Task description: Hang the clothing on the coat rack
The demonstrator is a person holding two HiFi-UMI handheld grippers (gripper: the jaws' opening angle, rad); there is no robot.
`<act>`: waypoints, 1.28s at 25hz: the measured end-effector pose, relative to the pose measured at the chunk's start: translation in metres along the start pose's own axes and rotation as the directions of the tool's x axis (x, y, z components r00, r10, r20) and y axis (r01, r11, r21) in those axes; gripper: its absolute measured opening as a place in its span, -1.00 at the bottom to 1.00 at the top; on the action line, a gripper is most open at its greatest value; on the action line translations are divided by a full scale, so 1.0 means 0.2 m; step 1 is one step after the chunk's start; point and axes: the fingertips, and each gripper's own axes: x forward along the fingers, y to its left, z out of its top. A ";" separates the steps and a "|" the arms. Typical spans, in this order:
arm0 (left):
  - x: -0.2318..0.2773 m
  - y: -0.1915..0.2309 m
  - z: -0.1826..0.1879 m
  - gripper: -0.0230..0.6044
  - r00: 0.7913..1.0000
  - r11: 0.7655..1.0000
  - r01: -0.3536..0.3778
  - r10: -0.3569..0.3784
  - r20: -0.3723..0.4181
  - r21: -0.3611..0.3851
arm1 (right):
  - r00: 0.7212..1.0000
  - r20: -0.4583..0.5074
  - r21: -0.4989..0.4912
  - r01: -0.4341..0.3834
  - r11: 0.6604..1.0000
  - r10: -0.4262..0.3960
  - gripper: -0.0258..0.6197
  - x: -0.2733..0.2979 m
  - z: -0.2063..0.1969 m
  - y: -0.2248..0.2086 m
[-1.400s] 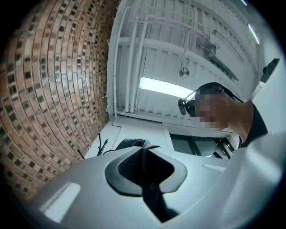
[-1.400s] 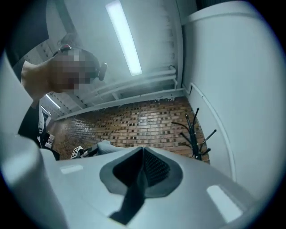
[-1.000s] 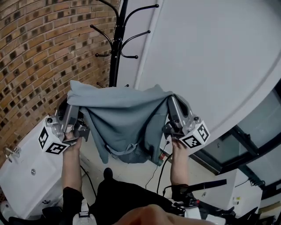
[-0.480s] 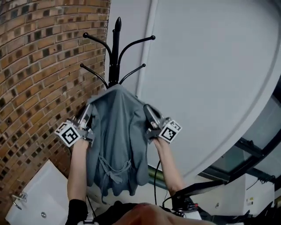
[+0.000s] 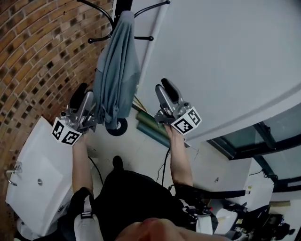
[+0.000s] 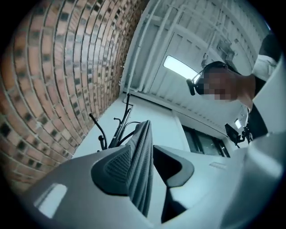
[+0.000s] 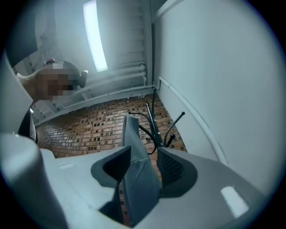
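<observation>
In the head view the grey-blue garment [image 5: 117, 70] is seen hung on the black coat rack [image 5: 96, 10] at the top of the frame, draped down in long folds between a brick wall [image 5: 37, 56] and a white wall panel [image 5: 225, 56]. The left gripper [image 5: 83, 96] is held just beside the garment's lower edge, and the right gripper [image 5: 163, 90] is held off to the other side, apart from the cloth. In the left gripper view the jaws of the left gripper [image 6: 149, 161] have just been opening and stand apart. A fold of the garment [image 6: 142, 165] lies between them against one pad (a clear gap is left to the other), and the coat rack [image 6: 120, 134] is seen beyond. In the right gripper view the jaws of the right gripper [image 7: 142, 163] have likewise just been opening and stand apart. The garment [image 7: 136, 179] is seen in the gap between them, with no pad pressed on it, and the coat rack [image 7: 154, 127] stands behind it.
</observation>
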 end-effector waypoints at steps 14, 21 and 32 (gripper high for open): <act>-1.02 -1.17 -0.13 -0.93 0.975 0.980 -0.196 0.191 -0.112 -0.041 | 0.962 -0.273 0.609 0.192 0.770 -0.024 -0.75 -1.47 -0.91 0.55; -1.09 -1.50 0.20 -0.93 0.997 0.997 -0.068 0.069 -0.029 0.028 | 0.964 -0.234 0.592 0.041 0.805 0.123 -0.75 -1.39 -0.84 1.06; -1.45 -1.43 0.31 -0.93 0.988 1.000 -0.005 0.002 -0.154 -0.020 | 0.952 -0.298 0.407 0.188 0.894 -0.065 -0.75 -1.46 -0.76 1.72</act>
